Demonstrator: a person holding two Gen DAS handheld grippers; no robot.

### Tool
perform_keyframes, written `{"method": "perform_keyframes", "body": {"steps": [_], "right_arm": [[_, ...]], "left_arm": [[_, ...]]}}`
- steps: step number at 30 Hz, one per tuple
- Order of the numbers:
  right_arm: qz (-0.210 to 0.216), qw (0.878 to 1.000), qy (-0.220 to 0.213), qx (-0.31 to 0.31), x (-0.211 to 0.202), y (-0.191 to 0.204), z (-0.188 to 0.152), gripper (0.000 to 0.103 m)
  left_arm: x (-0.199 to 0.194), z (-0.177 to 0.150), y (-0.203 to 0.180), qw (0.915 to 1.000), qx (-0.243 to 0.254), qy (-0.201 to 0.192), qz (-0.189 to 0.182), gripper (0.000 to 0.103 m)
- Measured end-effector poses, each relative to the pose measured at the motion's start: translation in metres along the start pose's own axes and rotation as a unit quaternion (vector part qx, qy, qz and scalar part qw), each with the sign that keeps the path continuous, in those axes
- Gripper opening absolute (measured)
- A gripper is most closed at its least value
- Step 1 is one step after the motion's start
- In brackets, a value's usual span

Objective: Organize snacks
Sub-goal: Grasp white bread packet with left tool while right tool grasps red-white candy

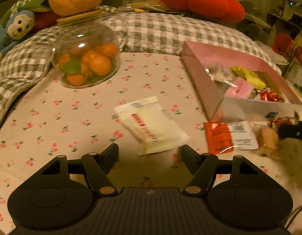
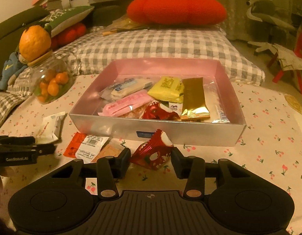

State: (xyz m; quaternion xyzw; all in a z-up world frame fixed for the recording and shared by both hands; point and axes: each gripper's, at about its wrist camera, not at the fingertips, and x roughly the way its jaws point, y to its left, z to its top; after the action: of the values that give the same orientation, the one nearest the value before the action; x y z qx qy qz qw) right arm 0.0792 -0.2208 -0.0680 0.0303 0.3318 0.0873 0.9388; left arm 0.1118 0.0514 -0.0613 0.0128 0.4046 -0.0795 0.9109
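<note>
Right gripper (image 2: 151, 161) hangs low over the cherry-print sheet (image 2: 268, 137) with its jaws spread wide and nothing between the pads; the red foil snack packet (image 2: 154, 150) lies just ahead of them, roughly centred in the gap and close against the front wall of the pink box (image 2: 119, 127). That packet looks like the piece in hand. To take it well, I would ease forward until both pads flank the puffed middle of the foil, then close gently: crinkly foil probably slips and crushes, so a bite on the thick body beats a pinch on the twisted end. Lift clear of the box wall before moving over it, and let go above a bare patch of the floor, perhaps near the matching red packet (image 2: 159, 112) already inside.

Left gripper (image 1: 150, 153) is likewise spread and empty, hovering near the white snack packet (image 1: 151, 125) on the sheet. Between the two packets lies an orange-and-white sachet (image 2: 86, 145) with a pale brown biscuit pack (image 2: 109, 150) against it, both still outside the box. Inside sit a yellow packet (image 2: 166, 87), a gold sachet (image 2: 193, 98) and a pink bar (image 2: 127, 103). Off to the left stands a glass jar of small oranges (image 1: 86, 60), well apart from the work.
</note>
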Motion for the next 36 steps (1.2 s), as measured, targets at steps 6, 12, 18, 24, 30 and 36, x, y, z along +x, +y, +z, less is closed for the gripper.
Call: {"method": "perform_keyframes", "body": {"steps": [6,12,18,24,30,36], "right_arm": [[-0.001,1.000,-0.005,0.007,-0.003,-0.001,0.003,0.041],[-0.001,1.000,-0.005,0.007,-0.003,-0.002,0.004,0.041],[-0.001,1.000,-0.007,0.005,-0.003,-0.001,0.004,0.041],[-0.002,1.000,-0.006,0.004,-0.003,-0.001,0.004,0.041],[-0.004,1.000,-0.008,0.006,-0.005,-0.002,0.003,0.032],[-0.006,1.000,-0.001,0.008,-0.007,-0.003,0.002,0.025]], "left_arm": [[-0.004,0.005,0.005,0.9986,-0.026,0.007,-0.045,0.085],[0.000,0.012,-0.008,0.9983,-0.027,0.002,-0.051,0.092],[0.015,0.018,-0.016,0.9988,-0.047,0.014,0.009,0.090],[0.023,0.022,-0.008,0.9950,-0.080,0.020,0.056,0.075],[0.020,0.021,-0.001,0.9948,-0.074,0.016,0.068,0.055],[0.012,0.017,0.001,0.9960,-0.074,0.018,0.047,0.054]]}}
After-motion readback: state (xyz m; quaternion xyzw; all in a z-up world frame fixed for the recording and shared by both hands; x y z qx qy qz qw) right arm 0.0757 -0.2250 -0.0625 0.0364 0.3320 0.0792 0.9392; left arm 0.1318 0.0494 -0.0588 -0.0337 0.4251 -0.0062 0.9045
